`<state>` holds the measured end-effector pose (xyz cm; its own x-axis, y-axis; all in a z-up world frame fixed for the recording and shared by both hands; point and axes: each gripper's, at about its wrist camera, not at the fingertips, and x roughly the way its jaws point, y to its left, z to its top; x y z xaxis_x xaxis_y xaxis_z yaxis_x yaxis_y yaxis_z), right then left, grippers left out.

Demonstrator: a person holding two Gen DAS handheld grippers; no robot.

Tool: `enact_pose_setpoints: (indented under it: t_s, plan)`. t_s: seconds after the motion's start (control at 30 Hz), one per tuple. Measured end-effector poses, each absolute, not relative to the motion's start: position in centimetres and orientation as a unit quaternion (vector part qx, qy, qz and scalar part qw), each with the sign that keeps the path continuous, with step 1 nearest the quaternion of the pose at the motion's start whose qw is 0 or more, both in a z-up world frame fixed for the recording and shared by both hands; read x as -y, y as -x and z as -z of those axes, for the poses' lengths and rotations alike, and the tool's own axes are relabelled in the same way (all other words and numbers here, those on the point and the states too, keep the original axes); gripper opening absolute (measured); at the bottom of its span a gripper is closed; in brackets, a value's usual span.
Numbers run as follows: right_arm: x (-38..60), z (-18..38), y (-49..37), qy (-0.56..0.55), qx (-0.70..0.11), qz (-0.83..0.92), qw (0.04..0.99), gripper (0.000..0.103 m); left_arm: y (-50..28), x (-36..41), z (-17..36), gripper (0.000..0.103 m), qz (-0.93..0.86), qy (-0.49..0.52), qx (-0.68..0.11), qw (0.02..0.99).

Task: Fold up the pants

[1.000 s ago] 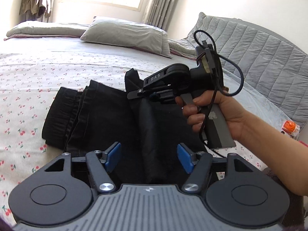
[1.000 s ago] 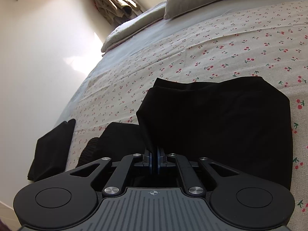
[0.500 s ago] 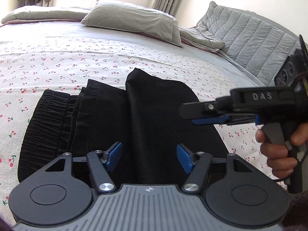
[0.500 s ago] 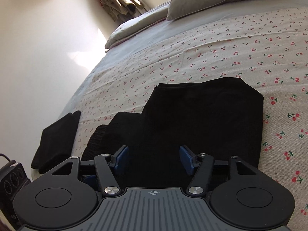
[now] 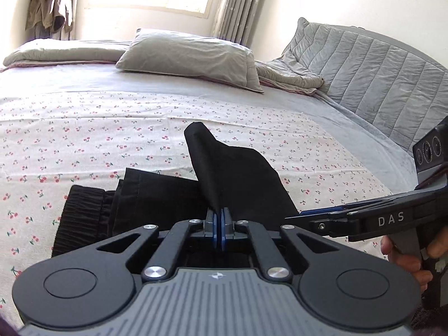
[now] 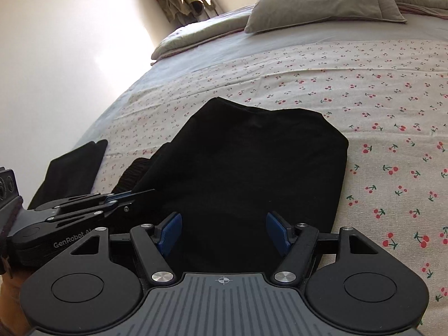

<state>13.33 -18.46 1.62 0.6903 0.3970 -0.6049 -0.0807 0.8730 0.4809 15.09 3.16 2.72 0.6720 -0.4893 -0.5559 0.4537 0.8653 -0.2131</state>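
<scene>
left wrist view: the left gripper [image 5: 218, 225] has its fingers pressed together on a raised ridge of the black pants [image 5: 232, 179], which lie on the cherry-print bed [image 5: 84, 128] straight ahead of the fingers, waistband off to their left. the right gripper [image 5: 322, 215] comes in from the right, just beside the pinch. to fold well, i judge the pinched layer should be lifted only enough to clear the layers under it, then carried straight across so the edges line up.

right wrist view: the right gripper [image 6: 224, 231] has its fingers spread and opening; the pants [image 6: 252, 162] lie beneath and ahead of them, not pinched. the left gripper [image 6: 128, 198] sits to their left. it could take the matching corner so both sides travel together.
</scene>
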Motion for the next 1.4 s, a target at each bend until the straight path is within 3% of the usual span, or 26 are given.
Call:
enact_pose_setpoints:
  t_s: [0.3,0.57,0.77,0.83,0.9,0.93,1.4]
  plan:
    - [18.7,-1.4,-13.6,-0.218,-0.373,-0.126,0.893,0.068,-17.3,-8.7,-3.8,0.003,0.183,0.051,-0.316,0.929]
    - [17.8,-0.9,-13.9,-0.208,-0.382,-0.129,0.891,0.071,-19.0,-11.6,-1.1,0.004,0.127,0.042,-0.349,0.928]
    - [17.6,-0.4,-13.9,-0.203,-0.389,-0.125,0.890,0.071,-18.6,-11.9,0.0,0.027,0.107,0.023,-0.336,0.936]
    - [17.7,-0.3,-13.9,-0.205,-0.389,-0.121,0.890,0.074,-18.3,-12.3,-0.4,0.041,0.117,0.028,-0.332,0.936]
    - [17.9,-0.3,-13.8,-0.208,-0.386,-0.116,0.891,0.078,-18.2,-12.9,-0.6,0.065,0.128,0.044,-0.327,0.935]
    - [18.0,-0.3,-13.7,-0.209,-0.386,-0.114,0.891,0.079,-18.2,-13.2,-0.6,0.071,0.137,0.057,-0.326,0.934]
    - [18.6,3.2,-14.5,-0.289,-0.401,-0.109,0.863,0.079,-21.7,-17.3,3.0,0.073,0.210,0.232,-0.421,0.851]
